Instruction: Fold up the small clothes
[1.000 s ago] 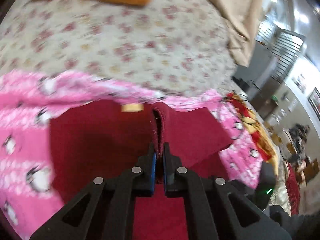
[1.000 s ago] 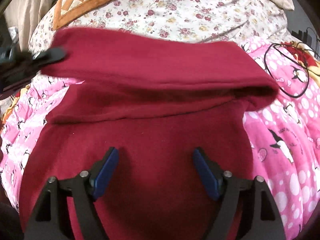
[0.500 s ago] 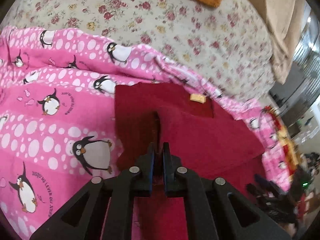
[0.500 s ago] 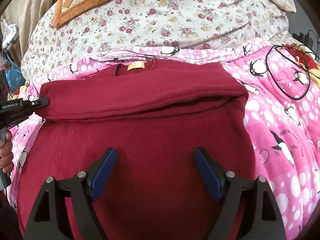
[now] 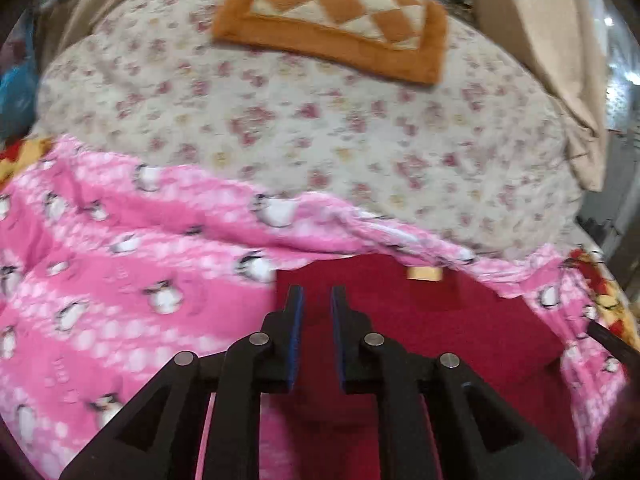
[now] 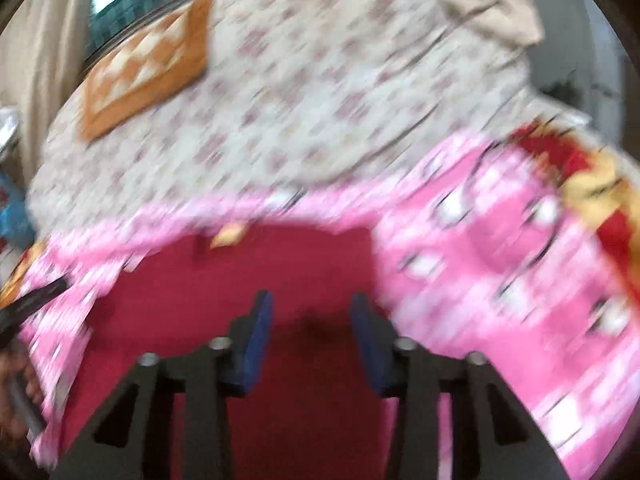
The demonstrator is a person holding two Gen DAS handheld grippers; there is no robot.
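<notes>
Left wrist: left gripper (image 5: 316,296) fingers slightly apart, empty, over the left edge of the folded maroon top (image 5: 420,320), which lies on the penguin blanket (image 5: 120,280), neck label (image 5: 424,273) at far edge. Right wrist, blurred: right gripper (image 6: 312,308) fingers apart, empty, above the top (image 6: 280,272), its long axis left-right.

Red garment (image 5: 448,320): matt, fleecy cloth. Pink blanket (image 5: 120,280): soft plush, penguin print. Floral sheet (image 5: 320,128): thin cloth. Orange cushion (image 5: 336,20): fuzzy pile.
</notes>
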